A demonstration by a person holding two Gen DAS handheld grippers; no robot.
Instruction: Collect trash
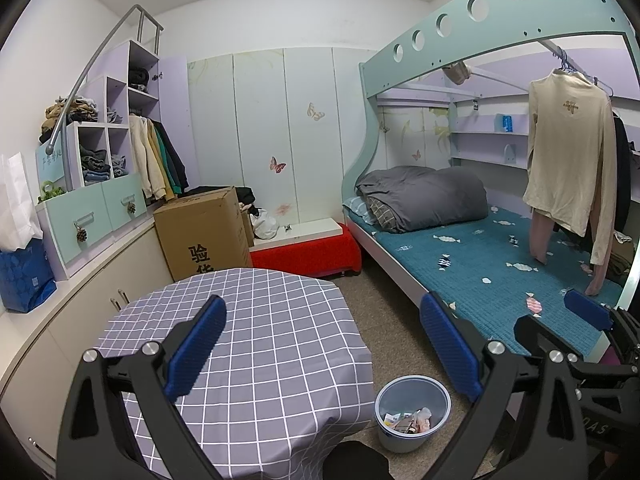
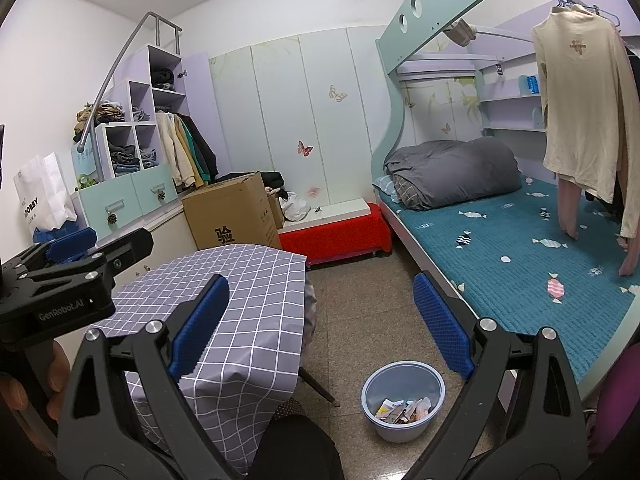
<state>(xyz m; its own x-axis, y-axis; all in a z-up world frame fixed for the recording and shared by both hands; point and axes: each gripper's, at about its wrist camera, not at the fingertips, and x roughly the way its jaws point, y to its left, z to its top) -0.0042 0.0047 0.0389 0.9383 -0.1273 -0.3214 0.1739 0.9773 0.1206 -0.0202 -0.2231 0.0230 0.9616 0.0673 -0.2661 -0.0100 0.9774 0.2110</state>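
Note:
A light blue waste bin stands on the floor between the table and the bed, with several crumpled wrappers and paper scraps in its bottom. The right wrist view also has the bin and its trash. My left gripper is open and empty, held above the table's near right edge. My right gripper is open and empty too, high over the floor, above and short of the bin. No loose trash shows on the table or the floor.
A small table under a grey checked cloth fills the near left. A bunk bed with a teal mattress runs along the right, and a cream shirt hangs over it. A cardboard box and red bench stand behind. A hand holds the left gripper.

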